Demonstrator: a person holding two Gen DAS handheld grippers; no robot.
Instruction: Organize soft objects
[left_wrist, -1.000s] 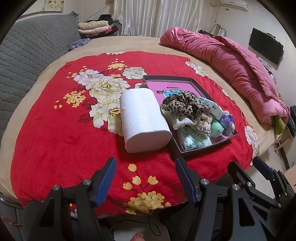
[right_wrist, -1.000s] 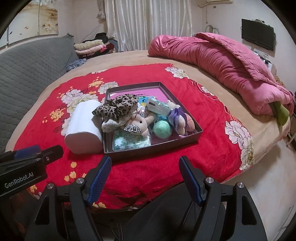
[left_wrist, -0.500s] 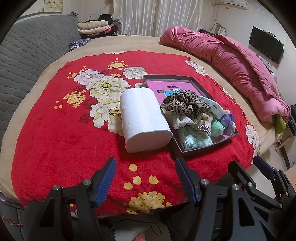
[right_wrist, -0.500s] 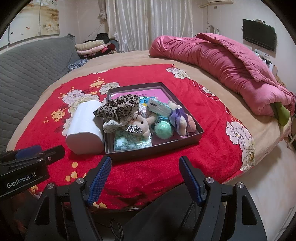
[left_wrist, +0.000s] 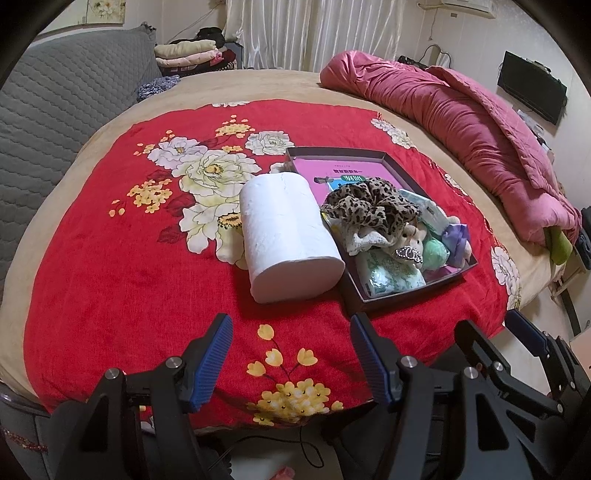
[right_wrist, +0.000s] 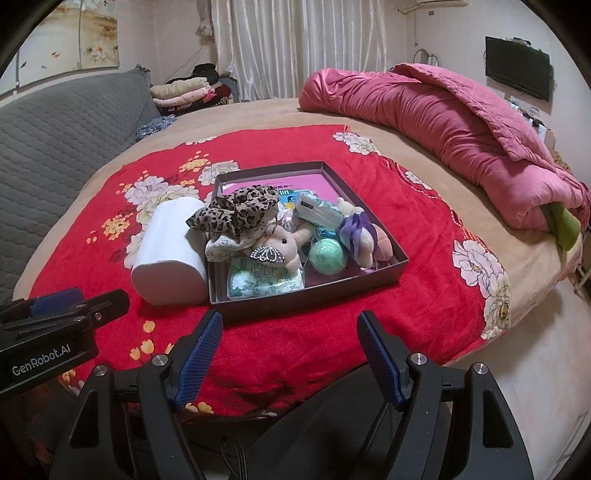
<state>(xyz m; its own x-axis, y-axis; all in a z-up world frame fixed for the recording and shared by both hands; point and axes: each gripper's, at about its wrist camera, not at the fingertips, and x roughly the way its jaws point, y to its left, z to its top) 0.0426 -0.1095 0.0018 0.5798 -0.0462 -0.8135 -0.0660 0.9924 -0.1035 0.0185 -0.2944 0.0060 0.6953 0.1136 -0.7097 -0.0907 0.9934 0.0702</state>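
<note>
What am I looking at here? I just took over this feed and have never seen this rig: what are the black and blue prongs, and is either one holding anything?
Those prongs are two-finger tools that a person carries, one per hand, each with a fisheye camera looking along its fingers. One picture comes from the left hand-held gripper, the other from the right hand-held gripper. Both are open and hold nothing. Ahead lies a bed with a red floral blanket. On it stands a dark tray filled with soft things: a leopard-print scrunchie, a plush toy, a green ball. A white roll lies beside the tray, touching its left side.
</note>
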